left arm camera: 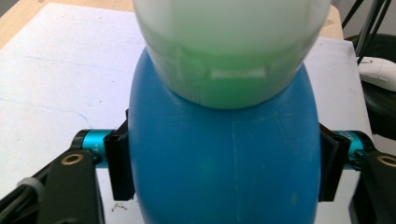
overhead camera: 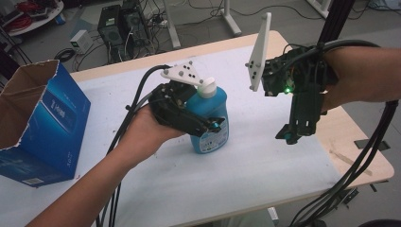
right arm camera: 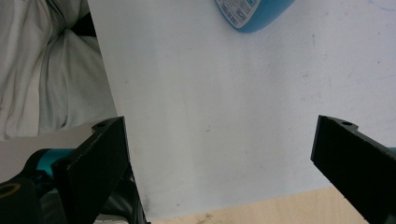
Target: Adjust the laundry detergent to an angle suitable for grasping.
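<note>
Gripping the blue bottle (overhead camera: pixel 211 124) well means keeping the pads square on its widest part, below the white cap (overhead camera: pixel 207 88), so the smooth rounded plastic does not squirt out when it is lifted. The left gripper (left arm camera: pixel 224 163) has its jaws pressed on both flanks of the bottle; in the left gripper view the black pads (left arm camera: pixel 119 168) sit flush against the blue body with no gap on either side. The bottle stands upright near the middle of the white table (overhead camera: pixel 265 161), and the left hand (overhead camera: pixel 142 130) comes at it from the side, roughly level. A steady, straight lift looks wise, since a half-full bottle may be top-heavy and could pivot between two narrow pads.

The right gripper (overhead camera: pixel 289 135) hangs above the table to the right of the bottle, well apart from it, pointing down, with its jaws spread wide and nothing between them. It is free to steady the cap or the base if needed.

An open blue cardboard box (overhead camera: pixel 45 125) sits at the left end of the table, near the left forearm; if the bottle is bound there, the raised flap (overhead camera: pixel 28 75) is the one edge to clear. Cables (overhead camera: pixel 125 142) trailing from the left gripper lie between box and bottle.
</note>
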`<state>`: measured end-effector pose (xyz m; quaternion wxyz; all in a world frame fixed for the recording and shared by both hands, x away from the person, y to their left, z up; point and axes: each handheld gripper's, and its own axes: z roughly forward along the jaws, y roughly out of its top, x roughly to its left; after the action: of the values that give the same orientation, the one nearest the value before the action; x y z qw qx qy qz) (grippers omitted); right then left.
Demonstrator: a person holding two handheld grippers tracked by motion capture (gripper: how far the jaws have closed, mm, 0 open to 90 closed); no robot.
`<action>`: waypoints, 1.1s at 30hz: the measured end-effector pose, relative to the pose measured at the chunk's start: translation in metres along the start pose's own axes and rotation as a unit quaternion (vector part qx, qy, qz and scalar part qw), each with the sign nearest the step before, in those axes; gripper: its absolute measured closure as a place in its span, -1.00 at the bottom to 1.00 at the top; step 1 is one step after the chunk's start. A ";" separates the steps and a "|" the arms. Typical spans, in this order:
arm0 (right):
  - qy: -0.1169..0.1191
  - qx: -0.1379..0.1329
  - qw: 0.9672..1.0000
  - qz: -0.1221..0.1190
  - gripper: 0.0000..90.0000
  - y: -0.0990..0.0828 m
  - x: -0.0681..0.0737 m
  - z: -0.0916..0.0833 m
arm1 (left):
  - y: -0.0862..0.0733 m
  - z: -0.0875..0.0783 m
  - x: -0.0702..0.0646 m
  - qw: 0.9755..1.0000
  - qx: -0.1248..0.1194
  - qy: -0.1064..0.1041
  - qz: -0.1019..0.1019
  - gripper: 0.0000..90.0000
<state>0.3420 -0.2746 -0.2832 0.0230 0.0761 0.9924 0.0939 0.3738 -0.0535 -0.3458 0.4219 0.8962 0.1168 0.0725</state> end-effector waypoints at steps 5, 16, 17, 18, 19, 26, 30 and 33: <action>0.000 -0.001 1.000 -0.002 -0.92 0.000 0.000 0.001 | 0.000 0.000 -0.001 1.000 -0.001 -0.002 -0.001 -0.27; 0.001 -0.002 1.000 0.000 -0.92 -0.001 0.000 0.001 | 0.000 0.001 -0.001 1.000 0.005 0.008 0.003 -0.12; 0.000 -0.001 1.000 0.002 -0.92 -0.002 0.000 0.001 | 0.000 0.001 -0.001 1.000 0.007 0.010 0.003 -0.12; 0.000 -0.001 1.000 0.002 -0.92 -0.002 0.000 0.001 | 0.001 0.001 -0.001 1.000 0.009 0.011 0.004 -0.12; 0.001 -0.002 1.000 0.003 -0.92 -0.002 0.000 0.002 | 0.001 0.001 -0.001 1.000 0.011 0.012 0.004 -0.12; 0.001 -0.003 1.000 0.002 -0.92 -0.002 0.000 0.003 | 0.000 0.002 0.000 1.000 0.005 0.003 -0.006 -0.09; 0.001 0.000 1.000 0.001 -0.92 -0.002 0.000 0.003 | 0.000 0.001 0.001 1.000 0.004 -0.005 -0.002 -0.06; 0.002 -0.002 1.000 0.002 -0.92 -0.002 0.000 0.003 | 0.000 0.001 0.001 1.000 0.003 -0.006 0.004 -0.06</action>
<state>0.3421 -0.2762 -0.2869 0.0213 0.0779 0.9921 0.0957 0.3749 -0.0539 -0.3463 0.4194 0.8984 0.1112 0.0680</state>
